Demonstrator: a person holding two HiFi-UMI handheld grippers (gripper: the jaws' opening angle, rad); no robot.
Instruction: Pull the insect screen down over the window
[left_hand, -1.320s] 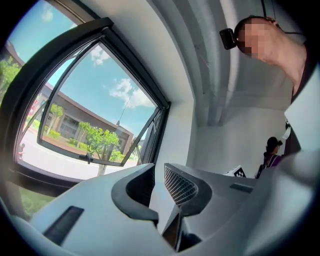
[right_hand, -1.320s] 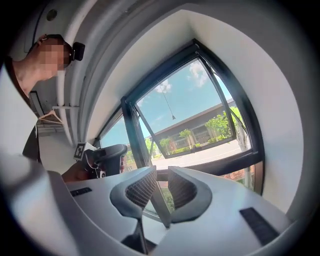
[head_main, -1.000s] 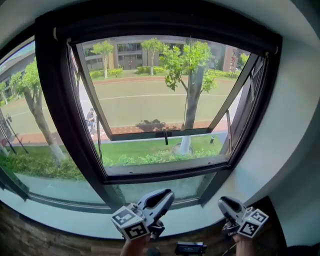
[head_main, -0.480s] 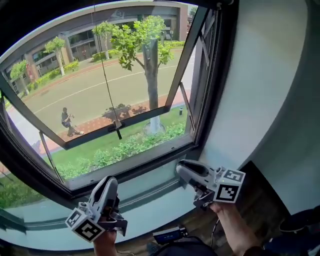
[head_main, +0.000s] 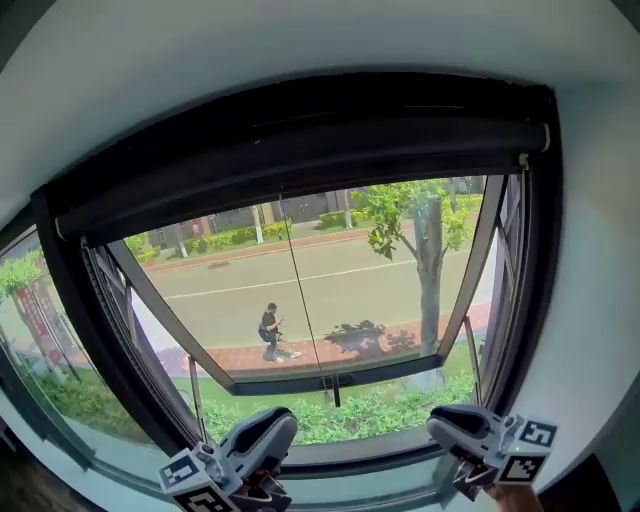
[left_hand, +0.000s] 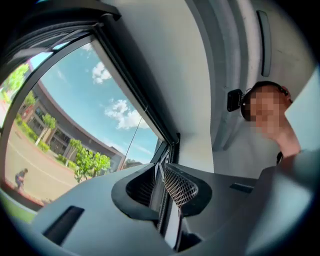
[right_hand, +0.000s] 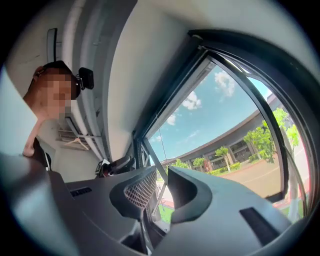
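Observation:
The insect screen is rolled up in a dark housing (head_main: 300, 150) along the top of the black window frame (head_main: 90, 310). A thin pull cord (head_main: 303, 300) hangs from it and ends in a small dark piece (head_main: 335, 388) near the bottom bar of the sash. The cord also shows in the left gripper view (left_hand: 134, 137) and the right gripper view (right_hand: 161, 135). My left gripper (head_main: 275, 425) is low in the head view, left of the cord's end, pointing up at the window. My right gripper (head_main: 445, 422) is at the lower right. Both are open, nothing between the jaws (left_hand: 161, 182) (right_hand: 161, 192).
The glass sash (head_main: 455, 300) is tilted outward on side stays, and its bottom bar (head_main: 330, 378) crosses just above the grippers. White wall (head_main: 590, 300) surrounds the opening. Outside are trees, a road and a pedestrian. The person holding the grippers shows behind in both gripper views.
The head view has swung up, so the screen housing at the top has come into sight. Both grippers have risen from the sill towards the lower part of the window. Both stay apart from the cord.

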